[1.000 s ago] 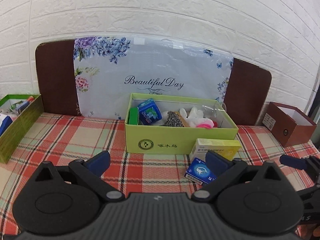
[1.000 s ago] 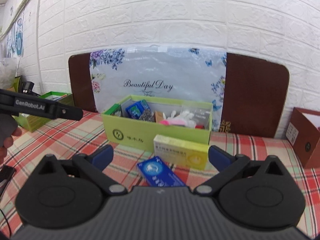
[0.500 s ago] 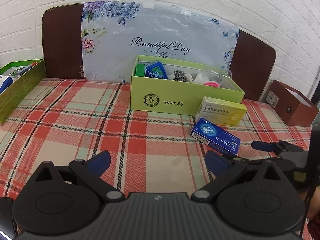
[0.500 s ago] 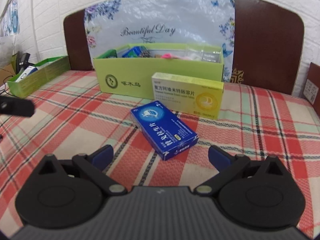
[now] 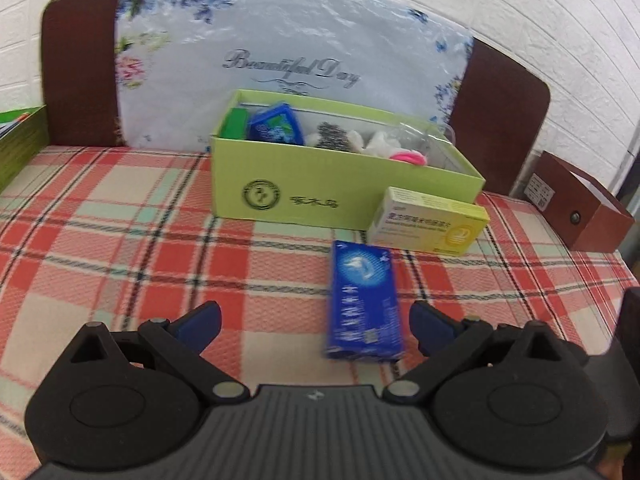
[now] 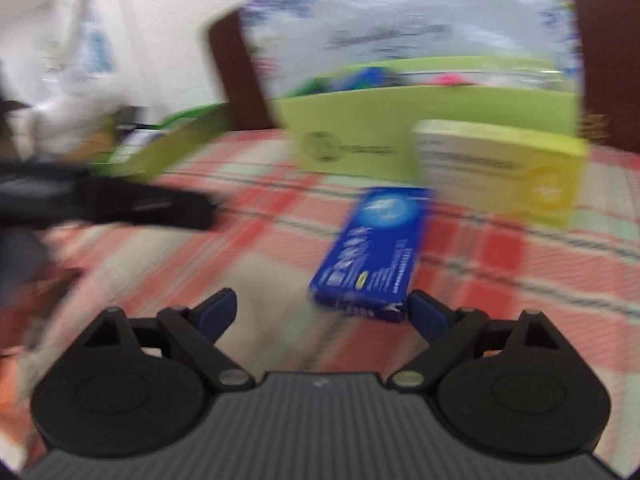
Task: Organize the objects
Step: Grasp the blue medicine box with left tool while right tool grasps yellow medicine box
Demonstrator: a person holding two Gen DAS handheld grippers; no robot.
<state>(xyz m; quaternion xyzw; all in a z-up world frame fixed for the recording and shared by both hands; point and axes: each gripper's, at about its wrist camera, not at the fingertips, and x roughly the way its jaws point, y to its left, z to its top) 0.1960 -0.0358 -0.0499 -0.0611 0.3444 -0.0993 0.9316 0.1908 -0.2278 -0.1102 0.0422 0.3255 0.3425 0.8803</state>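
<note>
While several items already sat in the green box [image 5: 344, 184] | blue box [image 5: 362, 300], yellow box [image 5: 430, 220] remained on the cloth | left gripper [image 5: 316, 322] apart, empty | right gripper [image 6: 322, 312] closing, nothing clamped yet.

Blue box [image 5: 363, 300]: flat on plaid cloth, long axis 12–6 o'clock. Yellow box [image 5: 430, 220] at its 1 o'clock, just beside, against green open bin [image 5: 320, 184] at 12, bin holding mixed small items.
</note>
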